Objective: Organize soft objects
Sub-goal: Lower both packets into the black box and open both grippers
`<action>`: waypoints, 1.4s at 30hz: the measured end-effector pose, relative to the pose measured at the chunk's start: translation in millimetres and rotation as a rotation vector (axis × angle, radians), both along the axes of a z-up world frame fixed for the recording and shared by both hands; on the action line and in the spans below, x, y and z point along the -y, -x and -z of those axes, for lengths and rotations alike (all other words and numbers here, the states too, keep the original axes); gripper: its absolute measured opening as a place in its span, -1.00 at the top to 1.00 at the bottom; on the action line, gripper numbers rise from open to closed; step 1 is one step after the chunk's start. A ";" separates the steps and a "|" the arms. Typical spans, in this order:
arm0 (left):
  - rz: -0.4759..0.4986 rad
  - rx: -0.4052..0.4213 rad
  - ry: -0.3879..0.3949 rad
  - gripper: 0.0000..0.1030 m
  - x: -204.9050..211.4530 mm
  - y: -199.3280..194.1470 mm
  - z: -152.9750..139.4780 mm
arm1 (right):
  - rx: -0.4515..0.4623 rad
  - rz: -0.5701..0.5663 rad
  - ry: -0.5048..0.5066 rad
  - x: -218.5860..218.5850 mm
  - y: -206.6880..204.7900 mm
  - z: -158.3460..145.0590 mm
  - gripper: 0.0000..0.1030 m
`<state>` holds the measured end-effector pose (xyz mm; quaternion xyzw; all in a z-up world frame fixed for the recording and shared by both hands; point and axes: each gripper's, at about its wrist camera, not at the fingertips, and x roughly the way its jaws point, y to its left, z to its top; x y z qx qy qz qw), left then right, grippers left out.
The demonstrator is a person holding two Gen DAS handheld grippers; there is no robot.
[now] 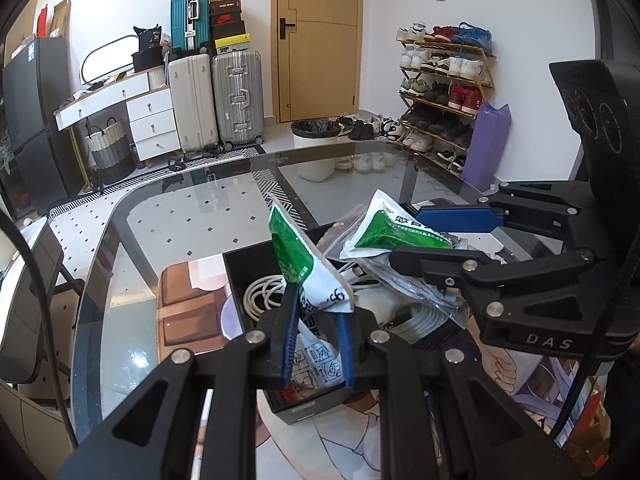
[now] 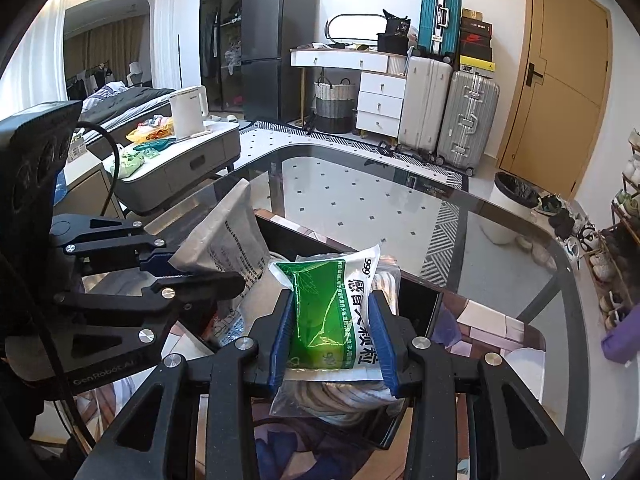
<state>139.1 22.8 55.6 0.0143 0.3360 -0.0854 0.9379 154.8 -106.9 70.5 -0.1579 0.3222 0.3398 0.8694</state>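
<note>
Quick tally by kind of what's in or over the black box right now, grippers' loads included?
Green-and-white sachets: 2, one in the left hand-held gripper, one in the right hand-held gripper
Clear bags of coiled cord: 1
Loose white cable coils: 1
Black boxes: 1
Total: 5

Bare glass table (image 2: pixel 360 184) lies open beyond the black box (image 1: pixel 256 258), itself crowded with cables (image 1: pixel 264 294).

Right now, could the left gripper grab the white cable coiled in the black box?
Probably not yet. The left gripper is shut on a green-and-white sachet, so its jaws are full. The white cable lies just below in the black box, partly under other packets; it would have to drop the sachet first.
</note>
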 end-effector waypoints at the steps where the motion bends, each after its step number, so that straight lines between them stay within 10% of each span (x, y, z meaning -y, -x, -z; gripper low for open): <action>1: -0.001 -0.002 -0.001 0.70 -0.1 -1.0 0.5 | -0.003 0.000 0.000 -1.0 -1.1 0.6 0.28; 17: 0.015 -0.003 -0.015 0.64 4.2 2.4 -3.4 | 0.050 -0.004 -0.009 6.3 6.5 -12.6 -0.30; 21: 0.016 0.005 -0.021 0.16 8.1 4.9 -5.9 | 0.063 0.011 -0.017 16.8 11.1 -17.5 -0.44; 34: -0.017 0.005 -0.031 -0.08 4.8 19.0 -9.9 | 0.065 0.056 -0.080 42.7 30.4 -20.4 -0.92; 39: -0.047 0.036 -0.007 -0.67 -2.1 30.1 -11.9 | 0.069 0.061 -0.133 53.6 37.5 -19.0 -0.98; 42: -0.060 0.044 0.005 -0.67 -3.6 33.9 -14.4 | 0.069 0.064 -0.151 58.0 41.5 -16.6 -0.98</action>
